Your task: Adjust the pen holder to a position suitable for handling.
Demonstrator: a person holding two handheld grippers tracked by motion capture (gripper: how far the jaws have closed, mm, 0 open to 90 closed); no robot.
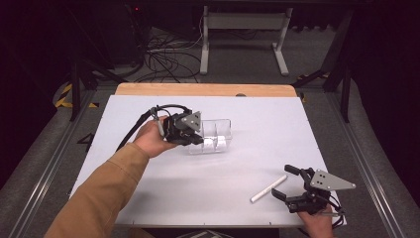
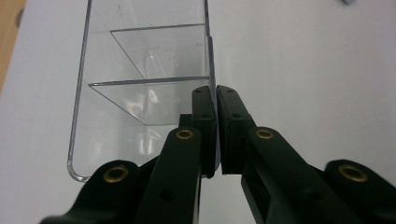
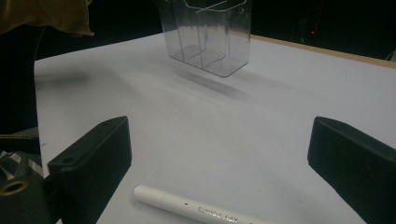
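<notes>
A clear plastic organizer (image 1: 216, 136) with several compartments is near the middle of the white table. My left gripper (image 1: 200, 139) is shut on one of its side walls. In the left gripper view the two pads pinch that thin wall (image 2: 210, 70) at my left gripper (image 2: 216, 95). From the right gripper view the organizer (image 3: 208, 37) hangs tilted just above the sheet, with a shadow under it. A white marker (image 1: 267, 190) lies at the front right. My right gripper (image 1: 282, 181) stands open around its near end, not touching the marker (image 3: 196, 207) between my right gripper (image 3: 219, 154) jaws.
A white sheet (image 1: 247, 114) covers the table, with a wooden strip (image 1: 205, 89) along the far edge. Beyond it are a white desk frame (image 1: 242, 22) and cables on the floor. A tan sleeve (image 1: 99, 193) reaches in from the front left.
</notes>
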